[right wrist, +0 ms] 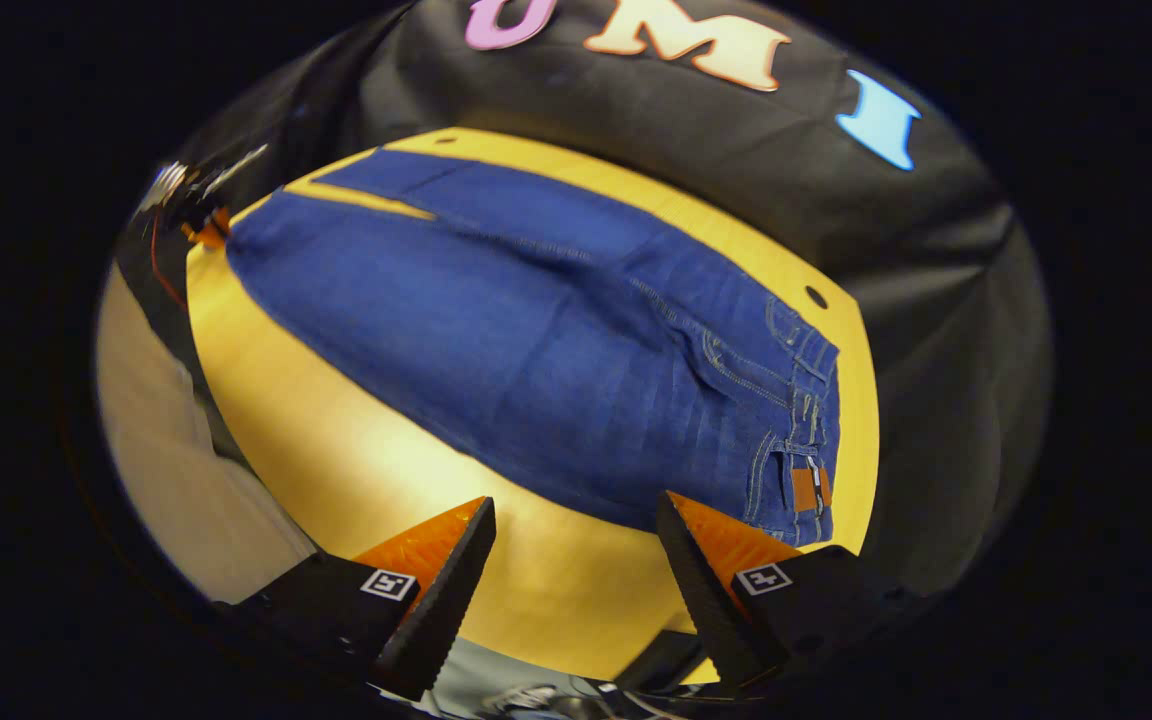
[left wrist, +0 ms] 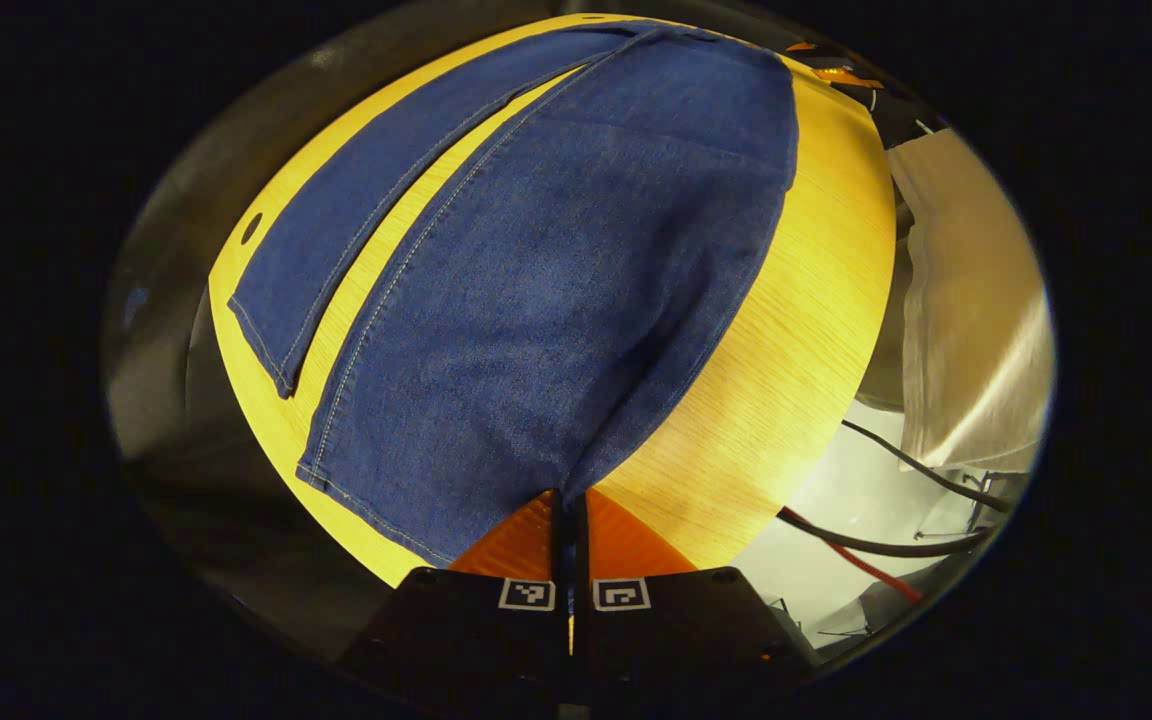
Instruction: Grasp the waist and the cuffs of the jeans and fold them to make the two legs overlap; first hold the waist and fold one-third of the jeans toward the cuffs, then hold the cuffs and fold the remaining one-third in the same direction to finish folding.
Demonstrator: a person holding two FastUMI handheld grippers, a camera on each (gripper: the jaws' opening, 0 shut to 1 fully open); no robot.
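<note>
Jeans: spread flat on the yellow wooden table, legs apart.
Your left gripper: clenched on the near leg's cuff corner, ready to lift.
Your right gripper: released, jaws spread, near the waist.

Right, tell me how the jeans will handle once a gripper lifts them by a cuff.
The jeans will probably droop: they lie limp and flat on the table. That much denim likely drags. The left gripper, shut on the cuff edge, may slip off so thin a bite.
</note>
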